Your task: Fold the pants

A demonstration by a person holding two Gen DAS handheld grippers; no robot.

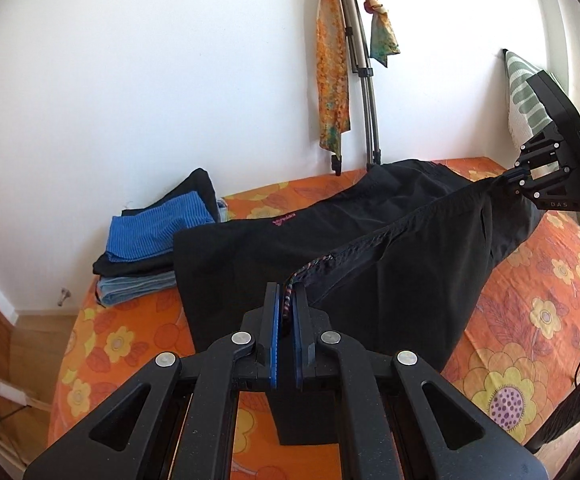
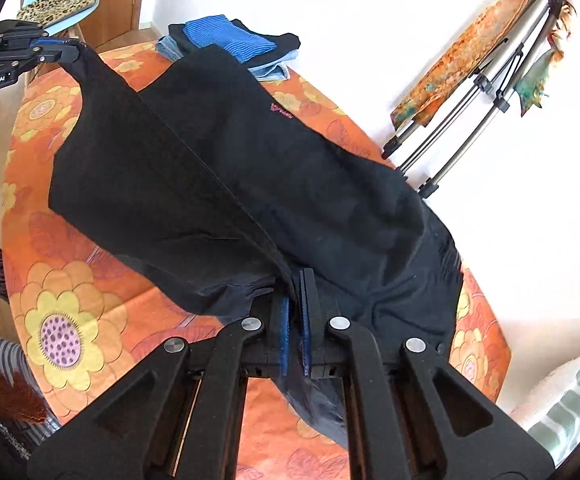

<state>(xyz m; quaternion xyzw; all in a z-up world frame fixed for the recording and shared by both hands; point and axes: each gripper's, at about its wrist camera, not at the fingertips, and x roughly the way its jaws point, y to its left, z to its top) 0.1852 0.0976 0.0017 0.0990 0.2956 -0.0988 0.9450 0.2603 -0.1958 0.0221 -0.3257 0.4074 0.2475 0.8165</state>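
The black pants [image 1: 309,240] lie across the middle of the orange flowered bed cover [image 1: 529,320], one edge lifted off it, with the left gripper [image 1: 286,300] at the bottom pinching that edge and the right gripper [image 1: 507,178] at the right edge pinching its other end.

Both tools are showing matte black linkage arms with triangular cutouts, round silver pivot screws and blue ridged pads on their fingers. The left tool [image 1: 286,312] is bearing white "GenRobot.AI" lettering on its side, the right tool [image 2: 294,300] "DAS", and a thin black cable is trailing from each body.
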